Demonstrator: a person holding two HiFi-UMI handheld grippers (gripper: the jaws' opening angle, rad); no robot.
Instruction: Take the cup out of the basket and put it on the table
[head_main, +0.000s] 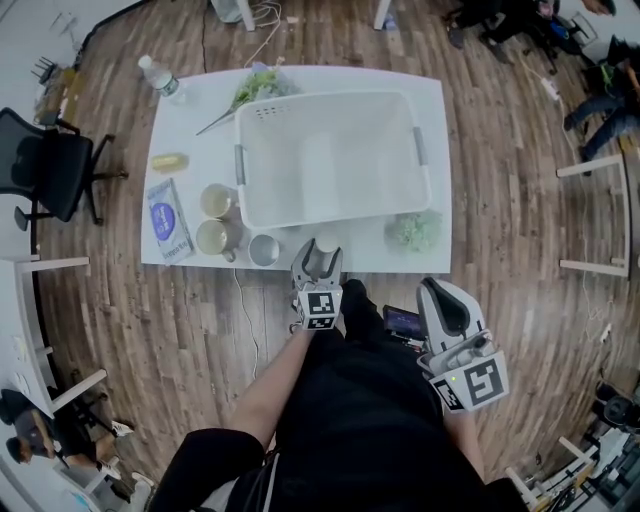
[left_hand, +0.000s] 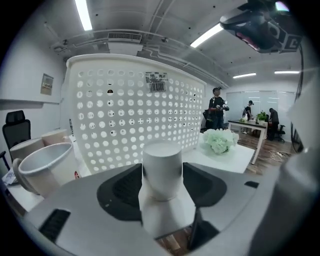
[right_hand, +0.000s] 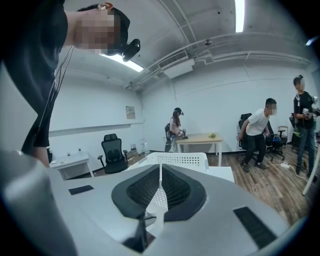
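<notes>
A small white cup (left_hand: 162, 169) stands between the jaws of my left gripper (left_hand: 161, 187), which is shut on it. In the head view this cup (head_main: 326, 243) is at the table's front edge, just in front of the white perforated basket (head_main: 330, 155), with the left gripper (head_main: 319, 262) behind it. The basket's wall (left_hand: 125, 115) fills the left gripper view close behind the cup. My right gripper (head_main: 441, 296) hangs off the table near the person's body, at the right. Its jaws (right_hand: 159, 194) are shut with nothing between them.
On the white table (head_main: 440, 110), left of the basket, lie a blue packet (head_main: 168, 218), two pale cups (head_main: 216, 200), a metal cup (head_main: 263, 250), a yellow item (head_main: 168, 161) and a water bottle (head_main: 160, 78). A green pom (head_main: 414, 230) sits at the front right. An office chair (head_main: 45, 170) stands at the left.
</notes>
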